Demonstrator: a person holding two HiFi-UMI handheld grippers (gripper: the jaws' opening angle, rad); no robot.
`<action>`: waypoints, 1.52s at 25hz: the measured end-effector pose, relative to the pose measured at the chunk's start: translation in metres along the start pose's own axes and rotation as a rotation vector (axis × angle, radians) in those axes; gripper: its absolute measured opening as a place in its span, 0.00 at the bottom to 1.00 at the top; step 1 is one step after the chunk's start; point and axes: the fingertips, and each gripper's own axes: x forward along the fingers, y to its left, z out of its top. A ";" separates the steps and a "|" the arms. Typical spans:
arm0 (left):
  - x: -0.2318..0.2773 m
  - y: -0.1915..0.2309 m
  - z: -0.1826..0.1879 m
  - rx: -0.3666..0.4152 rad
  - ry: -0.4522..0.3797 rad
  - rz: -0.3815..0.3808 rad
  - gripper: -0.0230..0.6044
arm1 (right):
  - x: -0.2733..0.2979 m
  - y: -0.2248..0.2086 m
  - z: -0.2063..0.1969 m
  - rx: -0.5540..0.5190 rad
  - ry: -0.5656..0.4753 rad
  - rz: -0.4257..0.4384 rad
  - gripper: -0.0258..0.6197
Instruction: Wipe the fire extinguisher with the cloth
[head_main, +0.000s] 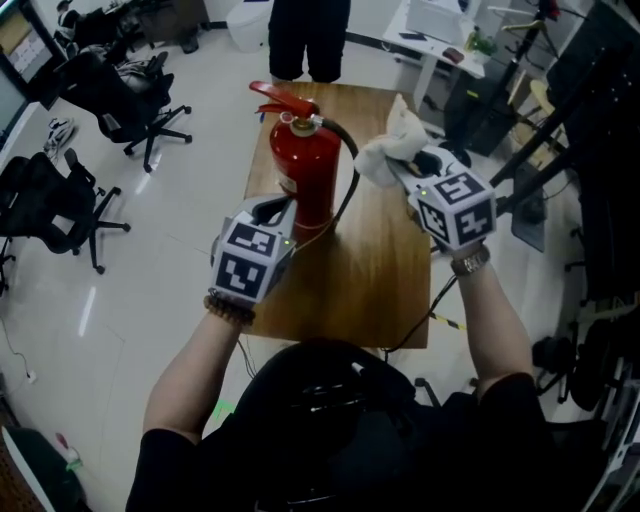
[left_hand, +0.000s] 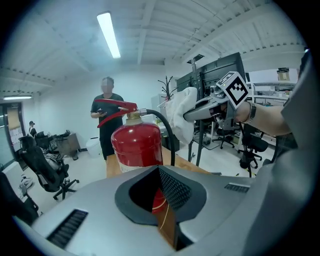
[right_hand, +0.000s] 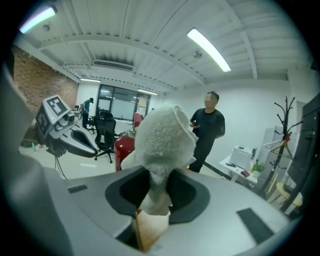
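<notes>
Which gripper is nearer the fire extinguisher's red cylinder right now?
Left. The left gripper is low at the left side of the fire extinguisher, jaws right by it. The right gripper holds the cloth further off to its right, near the hose.

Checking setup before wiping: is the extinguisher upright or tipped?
Upright: the red fire extinguisher stands base-down on the wooden table, handle on top.

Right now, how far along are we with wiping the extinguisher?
Done: the cloth is picked up, clamped in the right gripper. In hand: it is held up beside the fire extinguisher top, near the hose; contact can't be confirmed. The left gripper sits open by the cylinder's lower part, gripping nothing. Left: the wiping itself, which shows no sign of having begun.
</notes>
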 end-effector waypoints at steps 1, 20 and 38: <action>0.002 0.000 0.000 -0.007 0.005 0.011 0.04 | 0.002 -0.003 0.003 -0.009 -0.011 0.016 0.22; 0.016 0.003 0.004 -0.089 0.084 0.197 0.04 | 0.058 0.009 0.047 -0.173 -0.178 0.425 0.22; 0.033 -0.002 -0.003 -0.099 0.154 0.240 0.04 | 0.094 0.015 0.020 -0.117 -0.149 0.534 0.22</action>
